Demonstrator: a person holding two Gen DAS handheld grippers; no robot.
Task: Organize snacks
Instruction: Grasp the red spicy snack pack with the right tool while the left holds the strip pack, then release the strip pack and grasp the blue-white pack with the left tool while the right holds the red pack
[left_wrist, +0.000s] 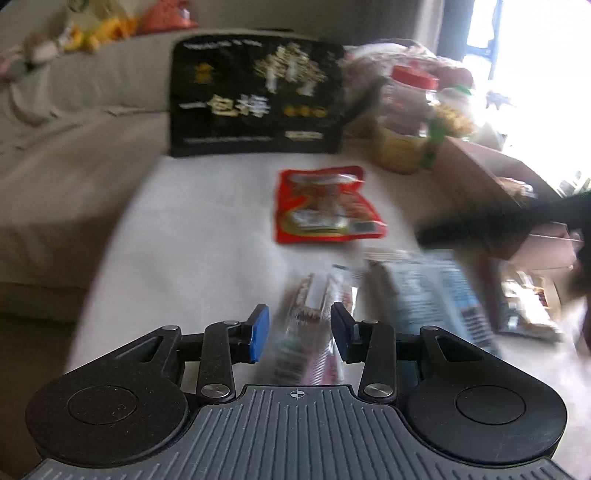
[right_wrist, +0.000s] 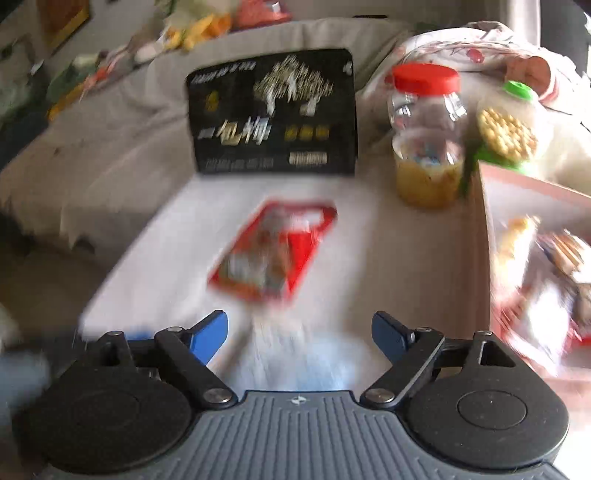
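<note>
My left gripper (left_wrist: 300, 326) is open, its jaws on either side of a clear-wrapped snack pack (left_wrist: 314, 328) lying on the white table (left_wrist: 207, 236). A red snack pouch (left_wrist: 325, 205) lies beyond it, and a blue-and-white snack bag (left_wrist: 432, 295) lies to the right. My right gripper (right_wrist: 299, 332) is wide open above a blurred blue-white bag (right_wrist: 295, 354), with the red pouch (right_wrist: 273, 251) ahead. The right gripper's dark arm (left_wrist: 517, 221) crosses the right side of the left wrist view. Both views are motion-blurred.
A black box with gold print (left_wrist: 255, 99) (right_wrist: 273, 110) stands at the table's far edge. A red-lidded clear jar (right_wrist: 428, 136) and a green-capped cracker container (right_wrist: 506, 129) stand right of it. A cardboard box (right_wrist: 491, 229) holding snacks is at right. A beige sofa (left_wrist: 74, 129) lies behind.
</note>
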